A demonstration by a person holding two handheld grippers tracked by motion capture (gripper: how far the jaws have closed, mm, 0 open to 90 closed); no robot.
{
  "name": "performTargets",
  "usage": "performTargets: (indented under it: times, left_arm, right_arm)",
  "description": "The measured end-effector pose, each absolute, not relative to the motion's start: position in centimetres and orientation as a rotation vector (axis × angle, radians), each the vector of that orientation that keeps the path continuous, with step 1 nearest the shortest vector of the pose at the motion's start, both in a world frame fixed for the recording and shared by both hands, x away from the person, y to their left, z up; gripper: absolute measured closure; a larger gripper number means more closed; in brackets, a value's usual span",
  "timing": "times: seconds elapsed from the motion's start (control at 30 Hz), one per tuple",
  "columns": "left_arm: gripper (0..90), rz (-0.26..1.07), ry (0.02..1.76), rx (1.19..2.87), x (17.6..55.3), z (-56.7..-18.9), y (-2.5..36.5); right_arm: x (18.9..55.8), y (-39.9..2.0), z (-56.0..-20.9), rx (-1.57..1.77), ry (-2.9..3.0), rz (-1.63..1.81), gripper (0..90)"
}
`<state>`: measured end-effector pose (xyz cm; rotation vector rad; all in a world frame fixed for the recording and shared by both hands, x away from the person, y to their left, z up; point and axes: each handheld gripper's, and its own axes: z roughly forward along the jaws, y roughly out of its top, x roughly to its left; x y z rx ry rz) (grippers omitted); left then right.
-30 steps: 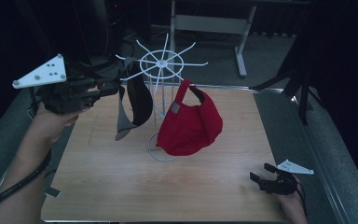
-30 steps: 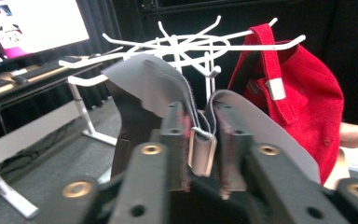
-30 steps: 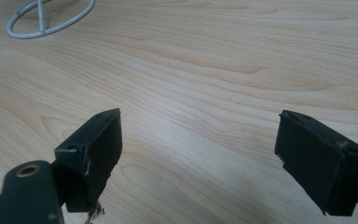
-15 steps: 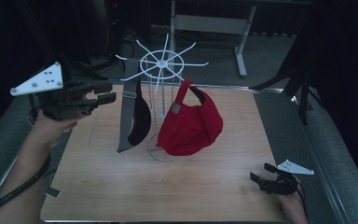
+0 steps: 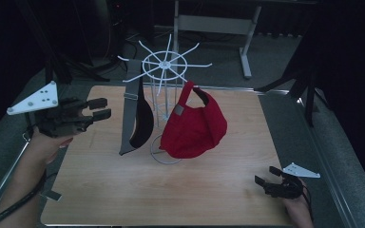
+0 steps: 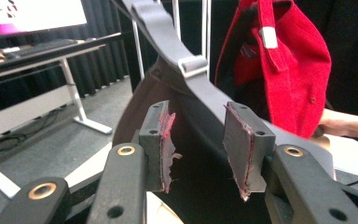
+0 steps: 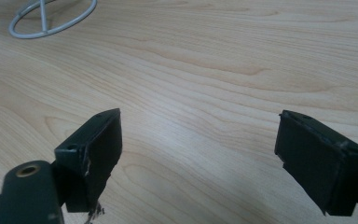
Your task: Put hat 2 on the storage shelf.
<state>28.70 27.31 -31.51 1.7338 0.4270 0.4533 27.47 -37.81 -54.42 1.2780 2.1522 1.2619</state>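
Left gripper (image 5: 102,108): held above the left edge of the wooden table (image 5: 180,194), pointing toward the grey cap (image 5: 138,118); jaws parted, just been opening, nothing between the pads; apart from the cap in the high view, a clear gap to its strap. In the left gripper view (image 6: 205,140): worn pads (image 6: 161,144) apart, grey cap strap with its buckle crossing just behind them, no contact visible.

Grey cap: hanging by its strap from an arm of the white wire rack (image 5: 164,64); brim pointing down, lower end close to the table surface; located on the left side of the rack post. In the left gripper view (image 6: 186,70): strap running diagonally from upper left to lower right.

Red cap (image 5: 192,128): hanging from the same rack, right of the post, just beside the grey cap; crown bulging toward the right; also seen at upper right in the left gripper view (image 6: 298,70).

Rack base ring (image 5: 164,154): resting on the table under both caps; partly seen at upper left in the right gripper view (image 7: 51,23).

Right gripper (image 5: 264,182): low at the near right corner of the table, well apart from the rack; jaws wide open, empty; bare wood between them in the right gripper view (image 7: 198,154).
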Motion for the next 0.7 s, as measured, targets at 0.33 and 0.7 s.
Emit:
performTargets:
  times: [0.33, 0.7]
  left_arm:
    - [61.8, 0.435, 0.466, 1.737, 28.2, -34.4, 28.3]
    - [61.8, 0.413, 0.511, 1.732, 28.1, -39.0, 29.0]
  right_arm:
    - [27.5, -37.8, -54.4, 1.276, 2.154, 1.26, 14.7]
    - [27.5, -37.8, -54.4, 1.277, 2.152, 1.26, 14.7]
